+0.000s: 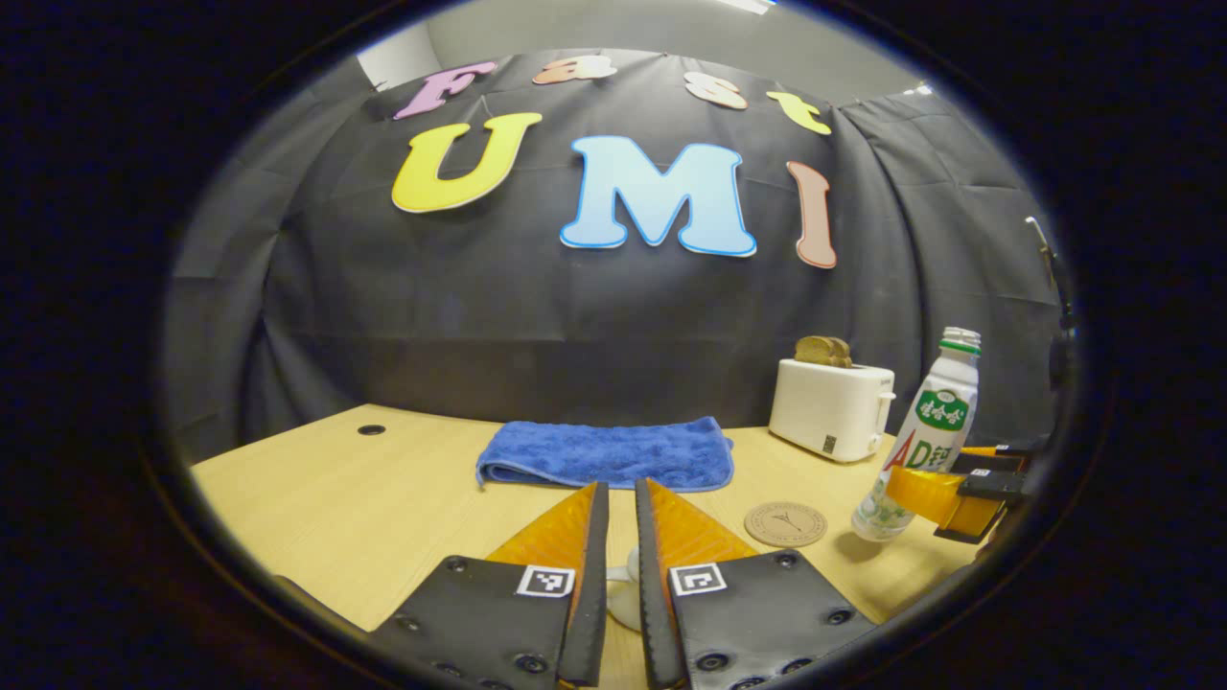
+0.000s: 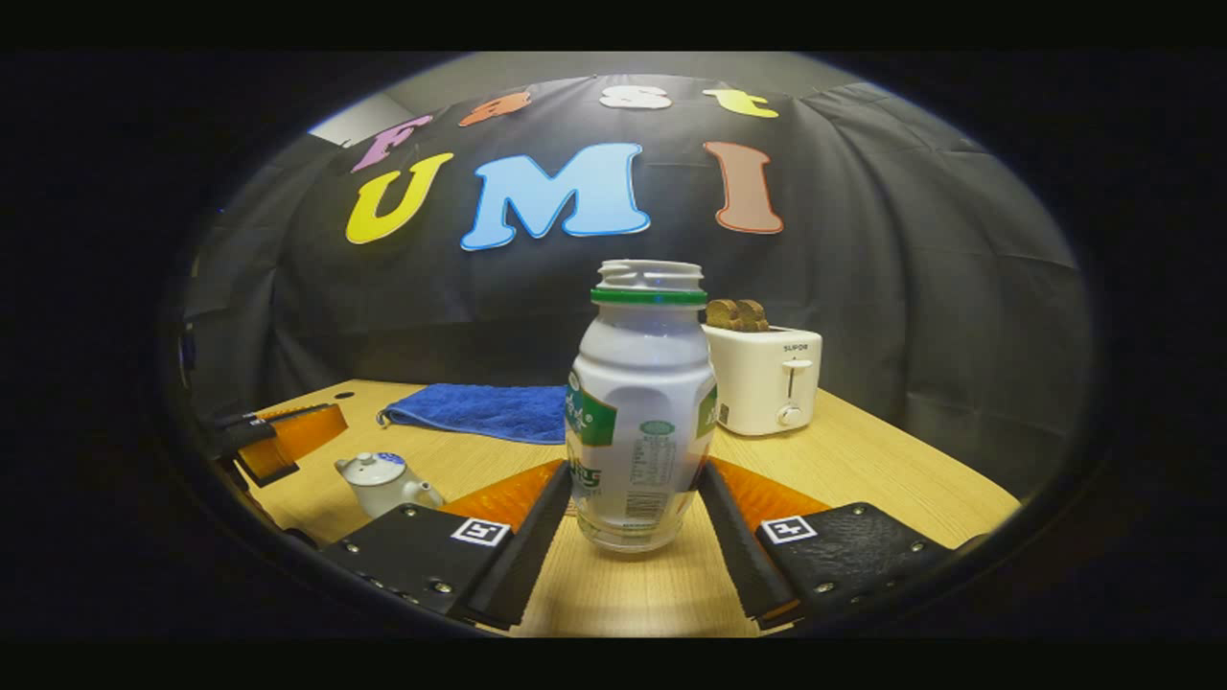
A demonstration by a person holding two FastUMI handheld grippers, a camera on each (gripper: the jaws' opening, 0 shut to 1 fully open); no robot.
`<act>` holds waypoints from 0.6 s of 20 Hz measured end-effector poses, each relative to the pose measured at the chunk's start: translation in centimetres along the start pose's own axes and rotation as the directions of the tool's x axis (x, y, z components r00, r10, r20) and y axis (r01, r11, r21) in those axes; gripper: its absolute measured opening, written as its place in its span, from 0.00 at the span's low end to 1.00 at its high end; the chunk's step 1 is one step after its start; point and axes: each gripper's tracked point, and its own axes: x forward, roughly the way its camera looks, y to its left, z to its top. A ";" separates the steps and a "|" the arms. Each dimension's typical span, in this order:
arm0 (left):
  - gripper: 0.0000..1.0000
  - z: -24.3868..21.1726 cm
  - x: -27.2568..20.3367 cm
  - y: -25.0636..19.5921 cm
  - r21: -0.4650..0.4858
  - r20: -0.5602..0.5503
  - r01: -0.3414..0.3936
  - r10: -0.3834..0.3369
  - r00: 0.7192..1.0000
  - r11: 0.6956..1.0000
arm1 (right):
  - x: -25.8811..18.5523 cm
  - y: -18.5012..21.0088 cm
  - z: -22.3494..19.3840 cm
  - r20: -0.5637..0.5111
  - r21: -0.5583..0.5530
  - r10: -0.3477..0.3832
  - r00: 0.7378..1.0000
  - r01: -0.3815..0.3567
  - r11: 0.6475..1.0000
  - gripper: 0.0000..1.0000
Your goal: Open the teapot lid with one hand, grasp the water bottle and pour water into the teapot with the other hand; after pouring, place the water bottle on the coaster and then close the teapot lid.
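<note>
Since the water bottle (image 2: 640, 412) has no cap and stands tall and narrow, the main risk is a tip or slosh when the right tool (image 2: 633, 498) lifts it. The grip looks low on the body, so the neck can swing and spill before it reaches the teapot (image 2: 383, 482).

Right tool: in the right gripper view the fingers flank the bottle's lower body, both apparently touching its sides, so it reads as pinching the bottle. The left gripper view shows the bottle leaning slightly, base at or just above the worktop (image 1: 383, 498).

Left tool (image 1: 621, 537): fingers nearly pressed together, a thin gap between them. A small white shape sits low in that gap, likely the teapot lid knob, but whether the fingers actually hold it cannot be told. If they miss the knob, the lid stays on and the pour hits a closed pot.

Second risk: the teapot mouth is small, so an off-centre pour wets the worktop.

Layout: the coaster (image 1: 785, 524) lies just beside the bottle, between it and the left tool. The teapot sits well to the left of the bottle in the right gripper view, lid in place. The blue towel (image 1: 606, 453) and toaster (image 1: 830, 407) sit behind, out of the path.
</note>
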 end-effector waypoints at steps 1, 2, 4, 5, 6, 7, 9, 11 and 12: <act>0.29 0.0 -0.1 0.3 -0.007 0.002 -0.007 0.007 1.000 1.000 | 0.2 0.2 0.2 0.003 -0.011 0.002 1.000 -0.002 1.000 0.80; 0.29 0.1 -0.1 0.7 -0.012 0.002 -0.014 0.014 1.000 1.000 | 0.5 0.3 0.8 0.009 -0.028 0.002 1.000 -0.001 1.000 0.80; 0.22 0.4 -0.3 1.3 -0.024 0.008 -0.025 0.025 1.000 0.999 | 0.7 0.8 1.4 0.020 -0.069 0.004 1.000 -0.003 0.998 0.80; 0.29 0.5 -0.4 1.6 -0.031 0.011 -0.029 0.029 1.000 0.999 | 0.9 1.1 1.8 0.023 -0.076 0.015 1.000 -0.013 0.997 0.80; 0.29 0.7 -0.4 1.8 -0.039 0.016 -0.032 0.033 0.999 0.999 | 1.3 1.5 2.2 0.018 -0.080 0.030 0.999 -0.029 0.996 0.80; 0.29 0.9 -0.5 2.1 -0.047 0.019 -0.035 0.036 0.999 0.998 | 1.8 1.9 2.3 0.013 -0.079 0.041 0.999 -0.040 0.996 0.80; 0.29 1.1 -0.7 2.6 -0.064 0.028 -0.041 0.043 0.999 0.997 | 2.8 2.4 3.2 0.009 -0.068 0.054 0.998 -0.054 0.996 0.80; 0.29 1.2 -0.9 3.1 -0.082 0.031 -0.047 0.049 0.998 0.996 | 4.1 2.8 3.5 -0.003 -0.064 0.063 0.998 -0.063 0.996 0.80; 0.25 1.4 -0.8 3.3 -0.091 0.031 -0.049 0.052 0.998 0.995 | 4.7 3.0 3.6 -0.008 -0.066 0.066 0.998 -0.066 0.996 0.80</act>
